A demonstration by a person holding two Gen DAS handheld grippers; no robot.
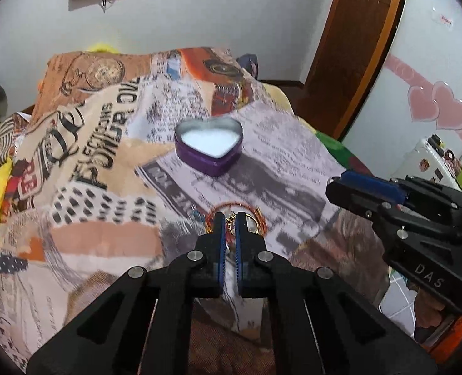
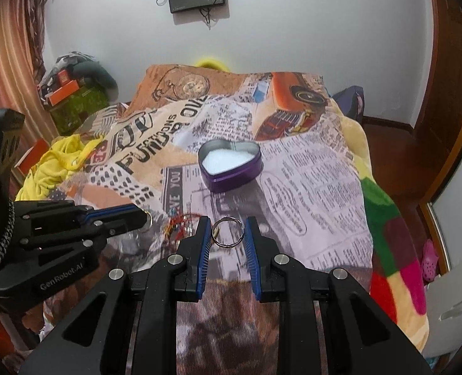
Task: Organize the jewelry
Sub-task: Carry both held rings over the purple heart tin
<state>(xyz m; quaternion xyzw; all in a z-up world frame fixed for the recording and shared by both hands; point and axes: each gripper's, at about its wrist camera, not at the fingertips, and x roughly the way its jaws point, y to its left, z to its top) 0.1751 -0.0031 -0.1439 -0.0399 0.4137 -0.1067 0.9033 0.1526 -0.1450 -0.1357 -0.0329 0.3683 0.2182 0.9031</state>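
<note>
Jewelry sits in both our tongs: the left tongs (image 1: 230,218) are clamped on a small gold trinket (image 1: 231,217), the right tongs (image 2: 227,228) pinch a silver ring (image 2: 227,230). Ahead of both, well apart, the heart-shaped tin (image 2: 231,164) waits open on the bed (image 2: 324,187). We should carry each piece level and let go only above its white lining.

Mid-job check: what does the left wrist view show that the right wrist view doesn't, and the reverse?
Left wrist only: a clear look at the small gold piece that the left gripper is shut on, and pink heart decals at right. Right wrist only: the silver ring pinched in the right gripper, and a curtain at left. Both: the open purple heart tin, the red bracelet and the printed blanket.
</note>
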